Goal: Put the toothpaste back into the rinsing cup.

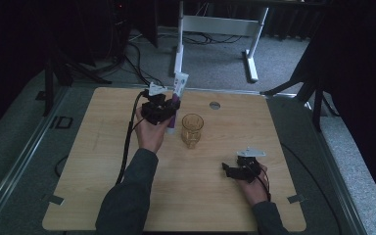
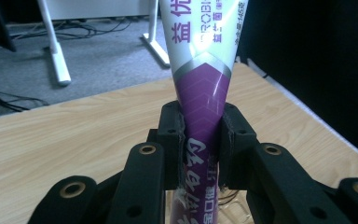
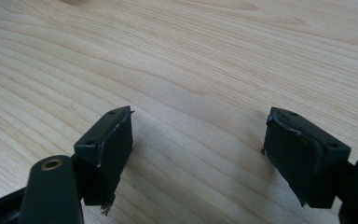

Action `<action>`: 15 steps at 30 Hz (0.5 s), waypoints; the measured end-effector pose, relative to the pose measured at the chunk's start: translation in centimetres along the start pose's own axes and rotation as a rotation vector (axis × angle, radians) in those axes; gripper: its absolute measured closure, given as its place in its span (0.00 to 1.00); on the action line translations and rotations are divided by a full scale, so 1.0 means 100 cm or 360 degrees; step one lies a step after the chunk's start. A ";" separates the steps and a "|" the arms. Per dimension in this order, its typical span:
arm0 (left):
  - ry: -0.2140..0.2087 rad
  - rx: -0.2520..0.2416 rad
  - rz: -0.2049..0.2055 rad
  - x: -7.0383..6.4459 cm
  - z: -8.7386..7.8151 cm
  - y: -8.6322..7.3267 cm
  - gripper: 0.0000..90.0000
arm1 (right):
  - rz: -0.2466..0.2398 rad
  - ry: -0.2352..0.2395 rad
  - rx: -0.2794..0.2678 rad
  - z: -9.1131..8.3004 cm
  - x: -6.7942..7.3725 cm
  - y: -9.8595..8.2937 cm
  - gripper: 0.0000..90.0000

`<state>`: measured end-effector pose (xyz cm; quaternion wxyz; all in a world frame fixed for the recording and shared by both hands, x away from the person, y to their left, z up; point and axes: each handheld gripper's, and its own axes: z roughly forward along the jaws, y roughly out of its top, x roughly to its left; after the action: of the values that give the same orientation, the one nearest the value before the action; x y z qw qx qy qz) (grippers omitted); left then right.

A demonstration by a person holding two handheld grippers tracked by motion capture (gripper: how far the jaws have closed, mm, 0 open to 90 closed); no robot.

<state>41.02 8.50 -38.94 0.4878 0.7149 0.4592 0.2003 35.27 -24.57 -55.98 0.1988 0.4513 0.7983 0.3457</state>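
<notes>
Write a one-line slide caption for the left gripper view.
Left gripper clamps a purple-and-white toothpaste tube upright above the wooden table.

- The toothpaste tube point(image 1: 176, 100) stands upright between the left gripper point(image 1: 162, 108) jaws, above the table point(image 1: 103, 161).
- The glass point(image 1: 192, 130) stands on the table just right of the tube.
- The right gripper point(image 1: 231, 170) sits nearer the person, right of the glass.

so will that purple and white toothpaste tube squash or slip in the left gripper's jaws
The purple and white plastic toothpaste tube probably gives a little: the left gripper pinches its narrow purple part. Its glossy skin looks slippery, though the pads sit flat against it. Held upright, the wider white end may sway.
</notes>
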 end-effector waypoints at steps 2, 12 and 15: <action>-0.0004 -0.0015 0.0016 -0.004 0.001 0.000 0.82 | 0.0001 0.0002 0.0001 0.000 0.000 0.000 0.26; 0.0000 -0.0043 0.0003 -0.006 0.008 -0.001 0.82 | 0.0002 0.0003 0.0001 0.000 0.000 0.000 0.26; 0.0001 -0.0054 0.0006 -0.008 0.010 -0.002 0.82 | 0.0000 0.0004 0.0001 0.000 0.000 0.000 0.26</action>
<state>41.32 7.32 -39.42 0.4994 0.7073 0.4545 0.2094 35.27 -24.55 -55.97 0.1977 0.4509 0.7987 0.3460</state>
